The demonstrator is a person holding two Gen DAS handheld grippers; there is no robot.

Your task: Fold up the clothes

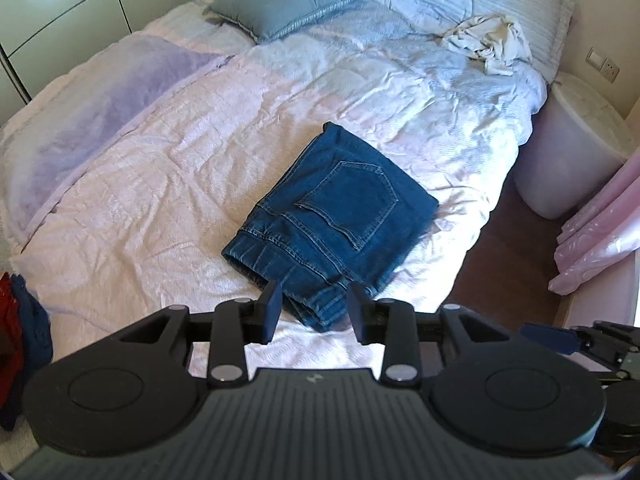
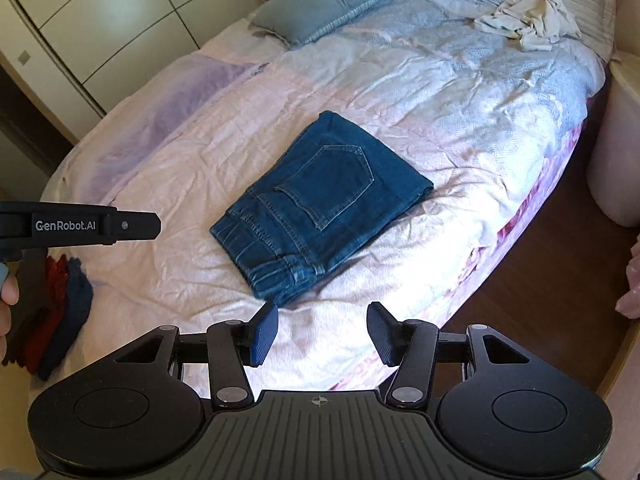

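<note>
Jeans (image 1: 332, 220), folded, pocket up, on pink quilt (image 1: 168, 184), just beyond your left gripper (image 1: 314, 306) and right gripper (image 2: 322, 328), both spread and holding nothing.

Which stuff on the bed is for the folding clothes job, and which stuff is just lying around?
For the folding job:
- folded jeans, in the middle of the bed
- crumpled white garment, near the pillows
- red and blue clothes, at the bed's edge
- left hand-held gripper and right hand-held gripper, both open

Just lying about:
- blue pillow
- purple blanket
- white bin
</note>
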